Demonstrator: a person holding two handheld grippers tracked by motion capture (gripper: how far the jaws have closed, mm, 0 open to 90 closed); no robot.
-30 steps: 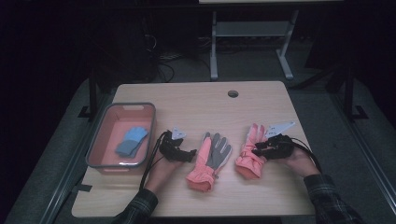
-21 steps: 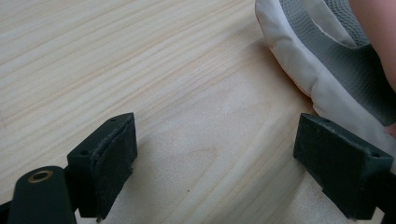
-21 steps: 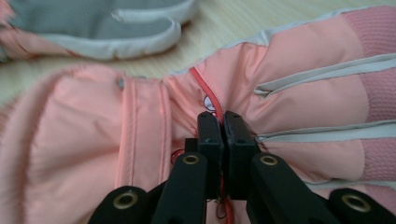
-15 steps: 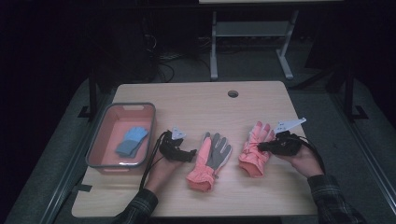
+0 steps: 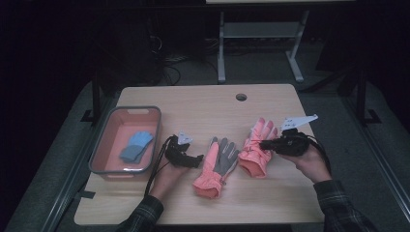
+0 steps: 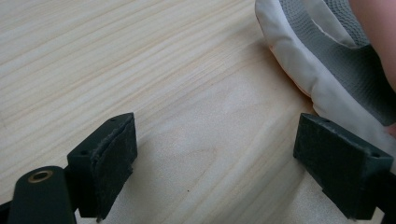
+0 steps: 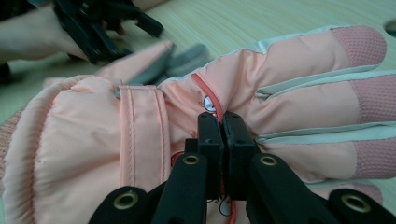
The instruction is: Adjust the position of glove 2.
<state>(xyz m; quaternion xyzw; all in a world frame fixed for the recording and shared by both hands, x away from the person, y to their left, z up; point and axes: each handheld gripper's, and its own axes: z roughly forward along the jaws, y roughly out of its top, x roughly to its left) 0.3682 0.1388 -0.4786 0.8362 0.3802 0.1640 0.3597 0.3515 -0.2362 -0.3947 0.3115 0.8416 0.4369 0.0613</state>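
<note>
Since the earlier frames the right gripper has pinched shut on the back of the right-hand pink glove, apparently lifting its fabric off the table. The left gripper stays spread wide, empty, beside the palm-up glove.

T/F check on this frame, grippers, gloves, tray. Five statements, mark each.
1. The right gripper is shut on the right-hand glove. True.
2. The left gripper grips the left-hand glove. False: its jaws stand open over bare table.
3. The pink tray holds blue gloves. True.
4. Both pink gloves lie in the tray. False: they are outside it, on the table side.
5. The left-hand glove lies palm up, grey showing. True.
</note>
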